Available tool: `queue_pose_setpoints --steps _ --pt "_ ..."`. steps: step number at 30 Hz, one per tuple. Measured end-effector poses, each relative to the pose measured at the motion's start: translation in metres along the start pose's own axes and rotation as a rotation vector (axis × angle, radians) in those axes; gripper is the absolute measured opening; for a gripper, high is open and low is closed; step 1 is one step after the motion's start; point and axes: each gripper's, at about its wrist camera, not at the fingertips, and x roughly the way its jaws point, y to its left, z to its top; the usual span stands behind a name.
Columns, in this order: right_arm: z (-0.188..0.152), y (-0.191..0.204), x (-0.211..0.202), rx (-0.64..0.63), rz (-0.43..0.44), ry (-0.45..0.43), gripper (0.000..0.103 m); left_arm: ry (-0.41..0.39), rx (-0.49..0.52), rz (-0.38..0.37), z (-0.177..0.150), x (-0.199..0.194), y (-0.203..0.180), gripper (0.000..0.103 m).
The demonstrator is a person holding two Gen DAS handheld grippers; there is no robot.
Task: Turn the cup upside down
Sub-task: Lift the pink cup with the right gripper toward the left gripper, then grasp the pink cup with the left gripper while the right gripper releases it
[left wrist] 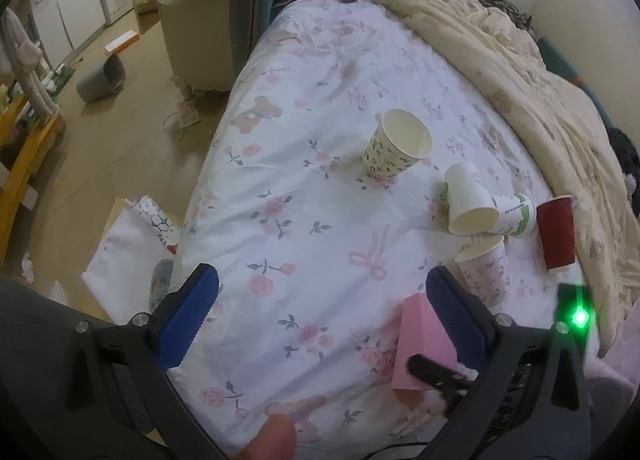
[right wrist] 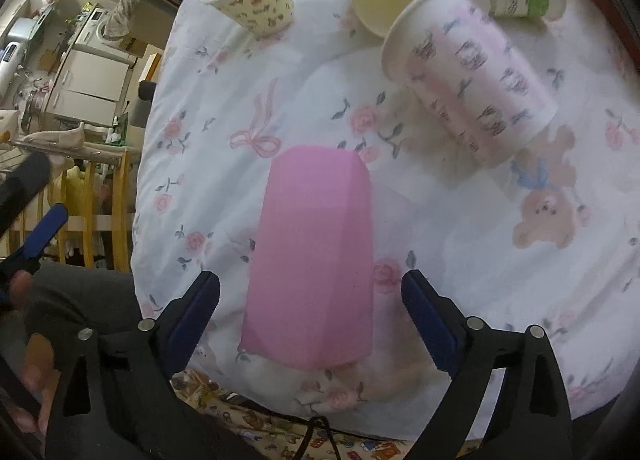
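Blue-padded fingers [right wrist: 430, 324] of the right claw [right wrist: 310, 320] stand spread wide on either side of a pink cup [right wrist: 312, 260], without touching it. That cup appears to stand upside down on the bed [right wrist: 500, 280], its closed flat end up and its wider mouth against the floral sheet. Whether this is the task's cup, already turned and let go, or one not yet dealt with, cannot be told from these views; it reads to me as a flip just finished.

In the left wrist view the left claw [left wrist: 320, 312] hangs released too, holding nothing, low over the near edge of the bed, with the pink cup just beside its right finger.

Farther up the sheet sit 5 more paper cups. A leopard-print cup [left wrist: 396, 151] stands mouth up, slightly tilted, well apart from the rest. A plain white cup [left wrist: 468, 199] and a green-printed cup [left wrist: 516, 215] lie on their sides, touching. A pink-patterned cup [left wrist: 484, 272] leans mouth up just below them, and a red cup [left wrist: 556, 232] stands inverted beside them.

If the job goes on, my guess is the next move calls for backing the right claw off the pink cup, then closing on the wall of a mouth-up cup, gently, since thin paper crushes and the soft bedding tips things easily
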Motion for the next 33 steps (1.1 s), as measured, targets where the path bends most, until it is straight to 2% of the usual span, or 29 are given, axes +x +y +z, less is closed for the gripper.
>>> queue_pose_setpoints --steps 7,15,20,27,33 --pt "0.003 -0.004 -0.034 -0.008 0.008 -0.07 0.096 0.017 0.017 -0.02 -0.002 0.004 -0.006 0.102" --pt "-0.004 -0.025 -0.088 -0.035 -0.045 -0.222 0.096 0.13 0.065 -0.056 -0.016 0.024 -0.025 0.102" --pt "-0.003 -0.048 -0.095 0.013 -0.03 -0.265 0.096 0.189 0.16 -0.048 -0.029 0.034 -0.048 0.102" --pt "-0.004 -0.068 -0.104 0.109 0.021 -0.323 0.096 0.272 0.188 -0.044 -0.026 0.051 -0.073 0.102" --pt "-0.002 -0.085 -0.114 0.171 0.047 -0.358 0.096 0.384 0.195 -0.03 -0.032 0.083 -0.098 0.102"
